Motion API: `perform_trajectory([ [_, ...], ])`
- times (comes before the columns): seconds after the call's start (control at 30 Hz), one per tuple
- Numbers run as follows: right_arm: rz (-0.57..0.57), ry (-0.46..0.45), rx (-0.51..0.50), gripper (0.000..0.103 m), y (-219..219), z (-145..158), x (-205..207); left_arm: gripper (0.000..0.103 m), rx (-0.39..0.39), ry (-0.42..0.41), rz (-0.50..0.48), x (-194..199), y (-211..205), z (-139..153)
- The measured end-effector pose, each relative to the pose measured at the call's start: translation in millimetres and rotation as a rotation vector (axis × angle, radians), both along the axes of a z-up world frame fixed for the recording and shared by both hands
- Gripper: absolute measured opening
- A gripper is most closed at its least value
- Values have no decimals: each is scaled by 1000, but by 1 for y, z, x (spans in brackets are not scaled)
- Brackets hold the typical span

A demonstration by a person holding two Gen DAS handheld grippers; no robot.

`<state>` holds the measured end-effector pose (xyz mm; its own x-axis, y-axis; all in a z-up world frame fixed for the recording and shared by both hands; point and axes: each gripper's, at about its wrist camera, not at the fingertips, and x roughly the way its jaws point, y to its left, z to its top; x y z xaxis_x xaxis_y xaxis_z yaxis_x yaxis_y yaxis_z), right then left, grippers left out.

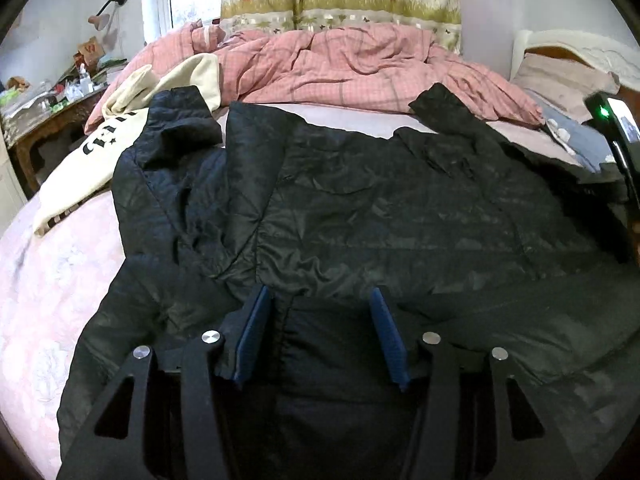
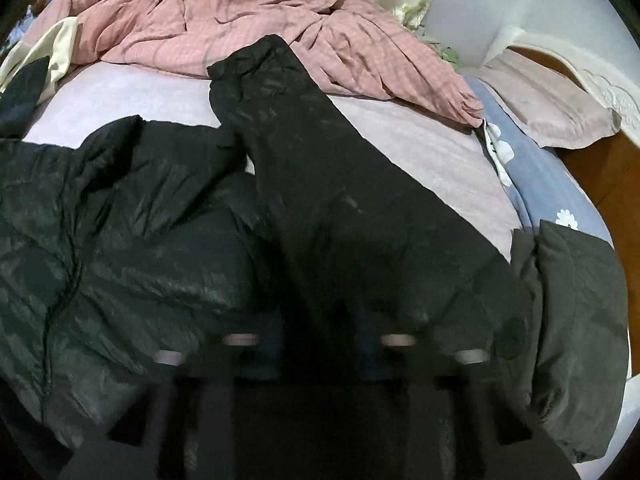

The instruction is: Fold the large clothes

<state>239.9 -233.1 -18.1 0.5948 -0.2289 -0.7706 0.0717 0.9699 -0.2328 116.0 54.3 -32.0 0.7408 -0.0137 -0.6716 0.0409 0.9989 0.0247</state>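
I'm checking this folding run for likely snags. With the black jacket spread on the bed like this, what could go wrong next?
1. The left gripper stands open over a bunched seam of the black jacket; closing here may pinch only the top layer.
2. The sleeve lies skewed toward the pink duvet, so a fold could end up crooked.
3. The cream garment lies partly under the jacket's other sleeve and might drag along.
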Motion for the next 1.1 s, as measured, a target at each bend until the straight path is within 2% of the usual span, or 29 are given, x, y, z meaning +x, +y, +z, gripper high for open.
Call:
perform_trajectory([
  [0.07,25,-42,20,1,-4,11,-18,52,-15,4,-2,1,3,0],
  [0.2,47,-130,-13,1,-12,40,-71,52,-17,-1,0,-1,2,0],
  [0.33,18,-167,-23,1,-36,58,-120,52,-22,-2,4,-1,3,1],
  [0.4,-10,-162,-5,1,-51,60,-141,52,-31,-4,7,-3,4,1],
  [0.5,-70,-145,-38,1,-71,52,-167,52,-45,-6,10,-4,8,2],
  [0.63,-138,-61,-8,2,-98,27,-180,52,-48,-6,9,-3,9,3],
  [0.67,-132,-44,-3,5,-98,26,-183,52,-48,-6,10,-3,8,3],
  [0.73,-89,-80,-9,17,-86,33,-190,52,-48,-6,11,-4,8,3],
  [0.77,-53,-113,-2,39,-77,41,-194,52,-48,-6,11,-4,8,3],
  [0.8,-11,-147,16,69,-67,49,-195,52,-49,-6,11,-4,8,3],
  [0.83,30,-171,44,78,-55,58,-193,52,-53,-8,10,-4,8,3],
  [0.97,163,-207,149,81,-11,85,-165,52,-92,-16,-5,-6,14,8],
  [1.03,188,-160,167,81,6,82,-133,52,-133,-29,-16,-9,20,16],
  [1.1,185,-86,164,81,20,66,-89,52,-179,-52,-29,-13,27,25],
])
